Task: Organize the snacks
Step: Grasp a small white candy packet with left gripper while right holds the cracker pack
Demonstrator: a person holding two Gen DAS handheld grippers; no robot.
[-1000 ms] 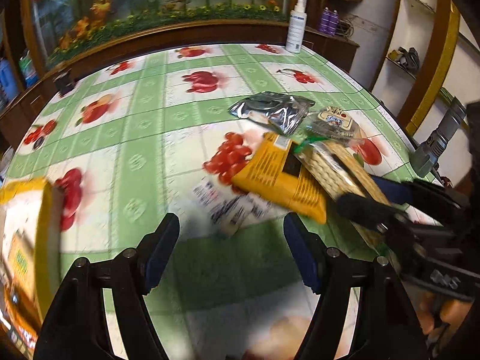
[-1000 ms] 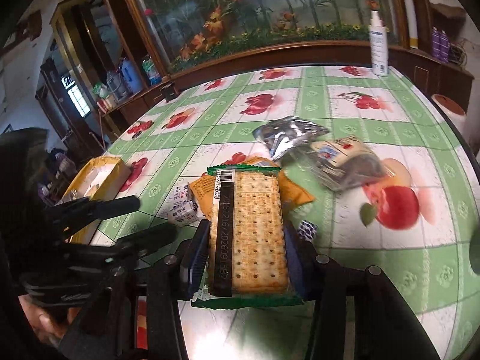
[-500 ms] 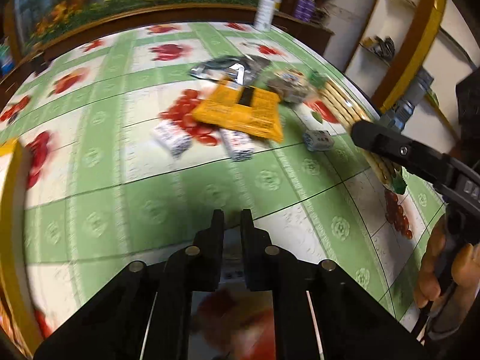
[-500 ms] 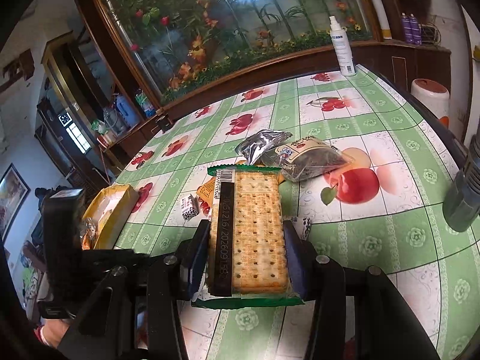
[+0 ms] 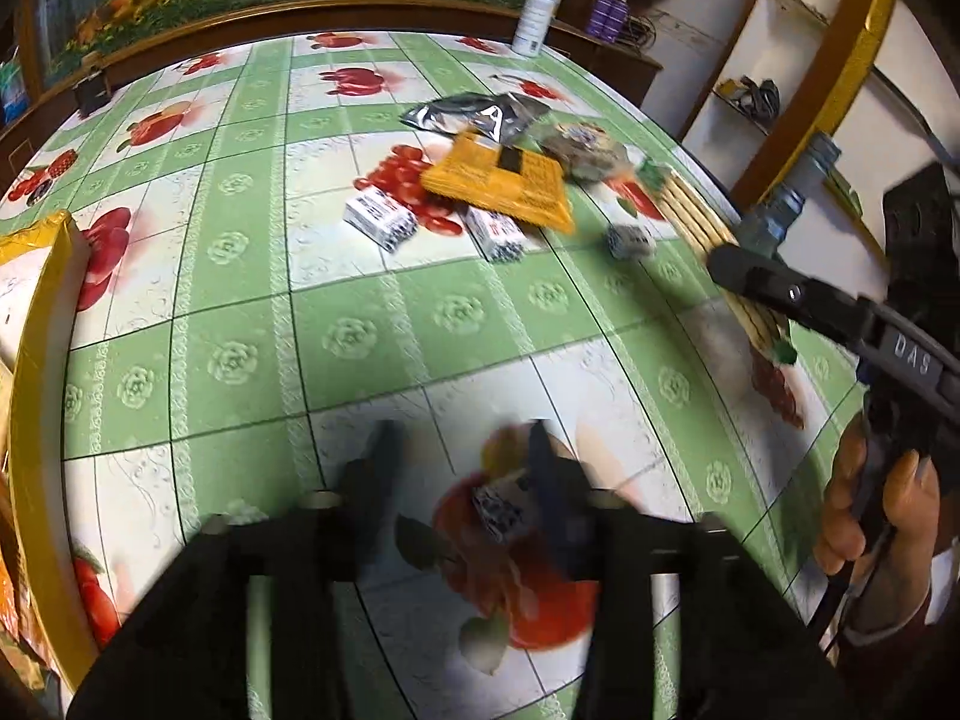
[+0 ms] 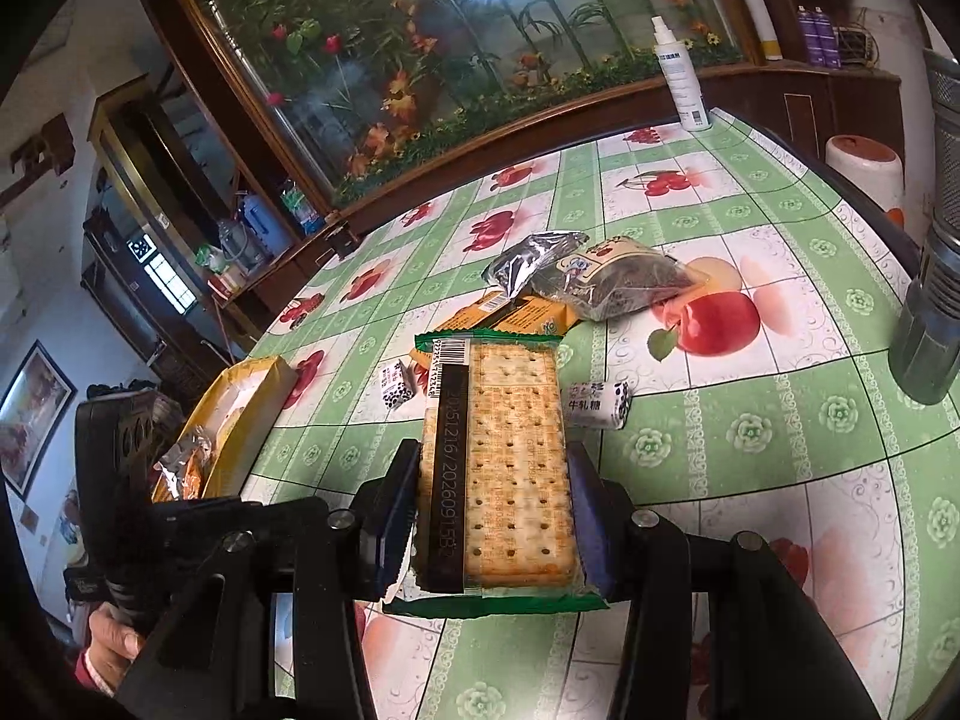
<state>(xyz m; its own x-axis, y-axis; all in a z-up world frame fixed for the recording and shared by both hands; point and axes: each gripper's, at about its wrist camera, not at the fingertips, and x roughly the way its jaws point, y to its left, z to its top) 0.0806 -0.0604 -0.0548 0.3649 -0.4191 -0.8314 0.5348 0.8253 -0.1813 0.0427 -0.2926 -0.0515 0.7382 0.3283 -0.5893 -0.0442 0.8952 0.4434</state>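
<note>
My right gripper [image 6: 492, 498] is shut on a cracker pack [image 6: 498, 468] in clear wrap with green ends, held above the table; the pack also shows in the left wrist view [image 5: 714, 246]. My left gripper [image 5: 462, 474] is blurred, its jaws apart, with a small white candy [image 5: 498, 510] lying on the table between the fingers. An orange snack pack [image 5: 498, 183], a silver bag [image 5: 474, 111], a dark seed bag [image 6: 618, 282] and small white candies [image 5: 381, 219] lie mid-table. A yellow box [image 6: 246, 414] stands at the table's left edge.
A white spray bottle [image 6: 681, 75] stands at the far table edge. A grey metal post [image 6: 933, 324] rises at the right edge. The table carries a green fruit-print cloth [image 5: 360, 330]. A wooden cabinet with a flower mural runs behind it.
My left gripper was shut half a second ago and now stands open with a small candy between its fingers. My right gripper has lifted a little with the cracker pack.
</note>
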